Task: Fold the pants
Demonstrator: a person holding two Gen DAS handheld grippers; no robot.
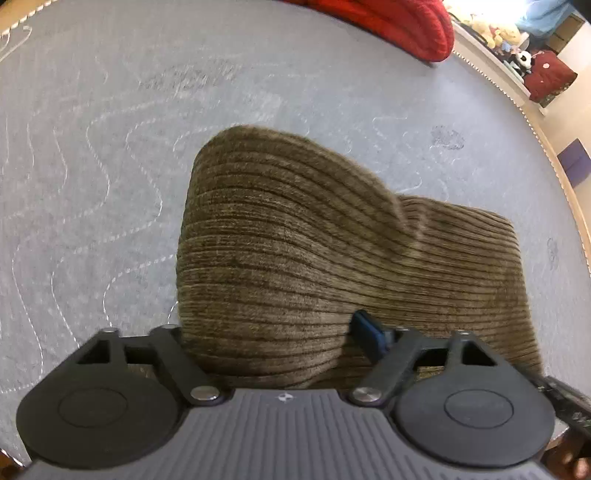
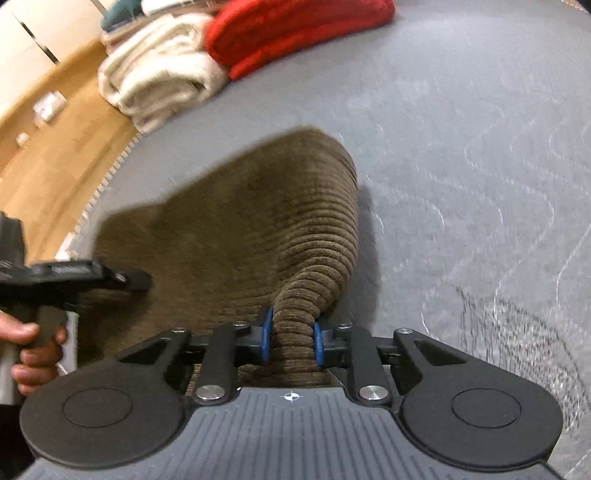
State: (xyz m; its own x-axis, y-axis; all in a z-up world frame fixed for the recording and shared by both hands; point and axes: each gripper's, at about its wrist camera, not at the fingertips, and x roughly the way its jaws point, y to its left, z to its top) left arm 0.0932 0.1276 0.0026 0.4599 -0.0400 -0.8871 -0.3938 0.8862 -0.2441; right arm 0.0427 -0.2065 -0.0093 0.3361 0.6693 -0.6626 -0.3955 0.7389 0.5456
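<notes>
A: Where are the olive-brown wide-ribbed corduroy pants (image 1: pixel 295 258), and what is their condition?

B: They lie on the grey quilted mattress surface (image 1: pixel 92 147) with wavy white stitching. In the left wrist view the garment fills the centre and spreads toward 3 o'clock. One layer rises as a rounded hump toward 12 o'clock; a flatter layer extends behind it at 2 o'clock. The ribs run in curved bands across the cloth. The pile is thick and plush.

A: State of the right gripper (image 2: pixel 291 341)?

B: Its blue pads (image 2: pixel 266 339) are pressed against a gathered ridge of the pants. The cloth is bunched into a narrow roll between them and fans out wider toward 12 o'clock.

A: State of the left gripper (image 1: pixel 280 339)?

B: The jaws stand spread. Only one blue pad (image 1: pixel 365 330) shows, at 4 o'clock of centre, lying against the cloth. The other finger is hidden under the fabric, so I cannot tell whether it grips. In the right wrist view this gripper sits at 9 o'clock, above the pants edge, held by a hand (image 2: pixel 33 347).

A: Surroundings?

B: A folded red plush blanket (image 2: pixel 288 33) lies at 12 o'clock in the right wrist view, with a cream fluffy blanket (image 2: pixel 159 74) beside it at 11 o'clock. A wooden floor (image 2: pixel 48 147) shows at 10 o'clock, past the mattress edge.
</notes>
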